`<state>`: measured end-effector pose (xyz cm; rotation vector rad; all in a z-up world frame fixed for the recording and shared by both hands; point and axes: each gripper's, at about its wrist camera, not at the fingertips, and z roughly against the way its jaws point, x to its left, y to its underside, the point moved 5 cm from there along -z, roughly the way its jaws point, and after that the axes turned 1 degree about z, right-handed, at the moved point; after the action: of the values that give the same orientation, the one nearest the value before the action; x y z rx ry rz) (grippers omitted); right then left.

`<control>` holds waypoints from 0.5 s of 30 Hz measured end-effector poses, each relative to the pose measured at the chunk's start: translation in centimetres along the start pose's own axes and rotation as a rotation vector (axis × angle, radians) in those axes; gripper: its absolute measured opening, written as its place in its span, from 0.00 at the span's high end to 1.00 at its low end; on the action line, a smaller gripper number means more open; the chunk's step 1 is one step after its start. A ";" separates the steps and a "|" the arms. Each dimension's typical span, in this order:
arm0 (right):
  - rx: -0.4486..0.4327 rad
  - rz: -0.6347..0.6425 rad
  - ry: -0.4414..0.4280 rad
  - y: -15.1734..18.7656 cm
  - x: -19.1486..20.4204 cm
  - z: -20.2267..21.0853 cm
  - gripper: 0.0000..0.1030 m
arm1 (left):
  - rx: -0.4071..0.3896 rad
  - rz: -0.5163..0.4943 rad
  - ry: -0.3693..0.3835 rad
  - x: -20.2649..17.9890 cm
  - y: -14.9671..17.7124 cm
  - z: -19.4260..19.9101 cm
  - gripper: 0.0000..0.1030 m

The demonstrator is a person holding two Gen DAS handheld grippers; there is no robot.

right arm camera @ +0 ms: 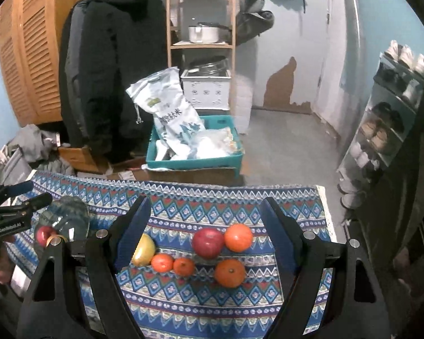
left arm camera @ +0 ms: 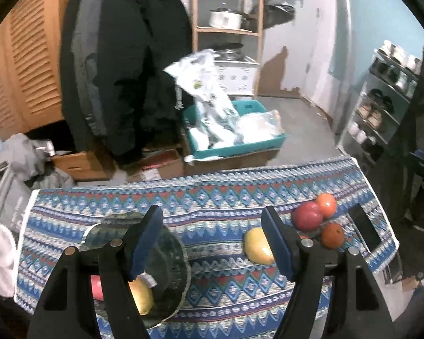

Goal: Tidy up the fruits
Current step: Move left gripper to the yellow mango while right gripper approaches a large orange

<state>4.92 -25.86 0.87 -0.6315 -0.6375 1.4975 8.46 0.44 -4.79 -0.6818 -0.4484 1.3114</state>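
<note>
A glass bowl (left arm camera: 166, 257) sits on the patterned tablecloth (left arm camera: 220, 285) at the left and holds a yellow fruit (left arm camera: 141, 296) and a red fruit (left arm camera: 97, 288). My left gripper (left arm camera: 212, 243) is open and empty just above the bowl's right side. On the cloth lie a yellow fruit (right arm camera: 144, 250), a red apple (right arm camera: 207, 243), and several oranges (right arm camera: 238, 237). My right gripper (right arm camera: 205, 226) is open and empty above these fruits. The bowl (right arm camera: 67, 220) and the left gripper show at the left of the right wrist view.
Beyond the table's far edge stand a teal crate (right arm camera: 195, 158) with bags on cardboard boxes, a hanging black coat (right arm camera: 110, 70), a wooden shelf (right arm camera: 200, 28) with a pot, and a shoe rack (right arm camera: 387, 118) at the right. Clutter lies on the floor at left.
</note>
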 end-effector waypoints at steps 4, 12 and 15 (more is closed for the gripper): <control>0.025 -0.026 0.021 0.9 -1.9 -0.6 0.21 | 0.021 -0.017 0.025 -1.4 0.3 -1.1 0.29; 0.107 -0.059 0.041 3.0 -4.4 -2.8 0.21 | 0.069 -0.087 0.017 -3.9 1.4 -3.8 0.29; 0.145 -0.060 0.053 4.0 -5.0 -3.8 0.21 | 0.096 -0.108 0.016 -4.5 2.0 -5.2 0.29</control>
<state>5.04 -30.90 -4.65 -0.5339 -0.4983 1.4516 9.46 -4.81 -9.63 -0.5798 -0.4012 1.2164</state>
